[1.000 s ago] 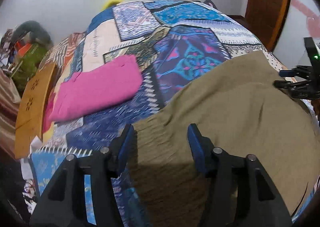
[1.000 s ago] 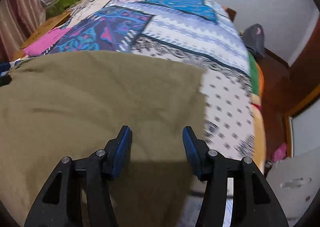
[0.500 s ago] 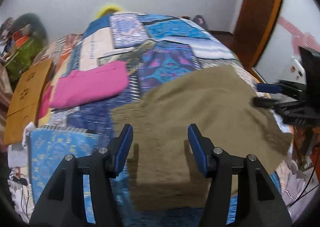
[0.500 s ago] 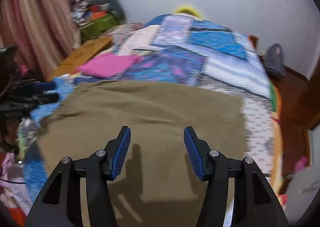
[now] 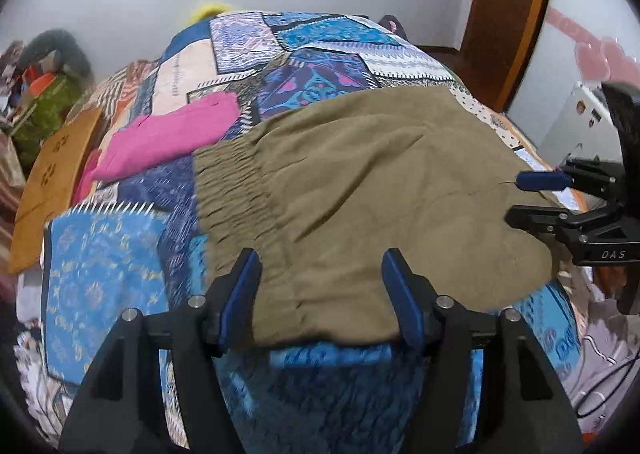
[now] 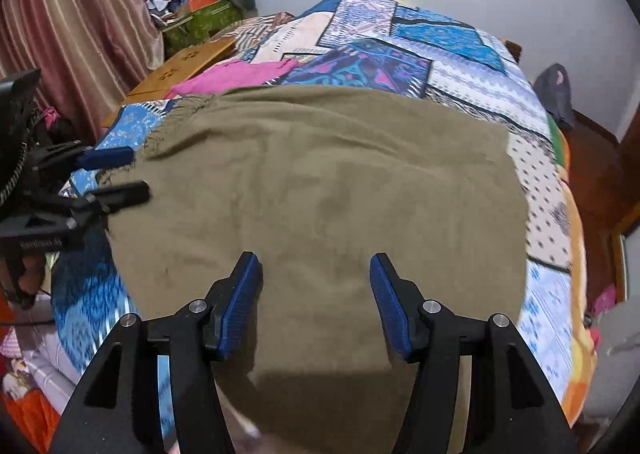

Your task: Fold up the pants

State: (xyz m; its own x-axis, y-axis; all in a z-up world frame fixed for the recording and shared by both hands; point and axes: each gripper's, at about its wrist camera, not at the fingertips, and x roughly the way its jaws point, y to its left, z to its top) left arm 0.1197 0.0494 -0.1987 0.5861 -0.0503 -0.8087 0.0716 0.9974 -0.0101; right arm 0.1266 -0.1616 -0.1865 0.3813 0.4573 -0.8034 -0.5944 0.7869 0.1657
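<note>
Lying flat across the patchwork bed point(image 5: 120, 274), the olive pants point(image 5: 360, 181) are seen beyond the left claw point(image 5: 322, 294), its jaws opening, empty, drawn back since earlier. Through the right wrist, the right claw point(image 6: 316, 302) is likewise opening above the pants point(image 6: 320, 193), released for regrasping.

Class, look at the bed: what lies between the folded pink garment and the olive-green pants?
In the left wrist view, only a strip of patterned blue patchwork bedspread separates the folded pink garment from the olive-green pants; nothing else lies there.
</note>
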